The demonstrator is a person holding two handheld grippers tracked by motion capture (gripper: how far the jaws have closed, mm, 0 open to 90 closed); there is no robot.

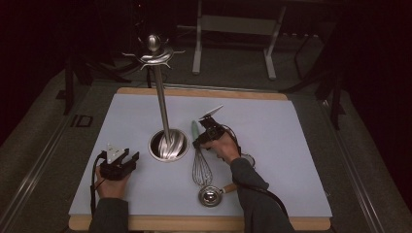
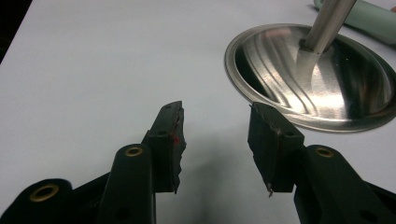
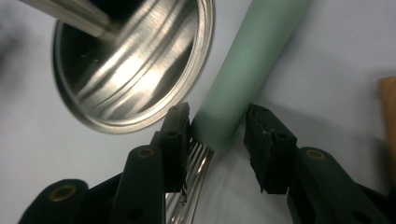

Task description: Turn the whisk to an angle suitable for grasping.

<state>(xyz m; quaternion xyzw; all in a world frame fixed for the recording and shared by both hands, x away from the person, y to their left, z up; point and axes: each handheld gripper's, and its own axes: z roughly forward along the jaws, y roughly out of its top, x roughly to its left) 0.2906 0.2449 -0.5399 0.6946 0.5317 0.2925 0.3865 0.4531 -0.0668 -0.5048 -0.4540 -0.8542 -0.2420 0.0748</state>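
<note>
Right tool straddling the whisk handle

Your right tool (image 3: 217, 140) stands spread around the green handle of the whisk (image 1: 200, 162), lying beside the stand base (image 1: 168, 144); only one pad touches. Left tool (image 2: 215, 135) rests spread on the desk (image 1: 291, 145).

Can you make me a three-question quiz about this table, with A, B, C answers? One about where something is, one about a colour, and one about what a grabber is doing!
1. Where does the whisk lie?
A. Between the round metal base and the right gripper's hand
B. Left of the left gripper
C. Off the table

2. What colour is the whisk's handle?
A. Red
B. Pale green
C. Black

3. How are the right gripper's jaws?
A. Apart, one each side of the handle's end
C. Clamped on the spoon
B. Shut with nothing between them

Answers:
1 A, the high view shows it just right of the base, beside that hand.
2 B, the right gripper view shows it mint green.
3 A, a gap shows beside the handle on one side.
</note>
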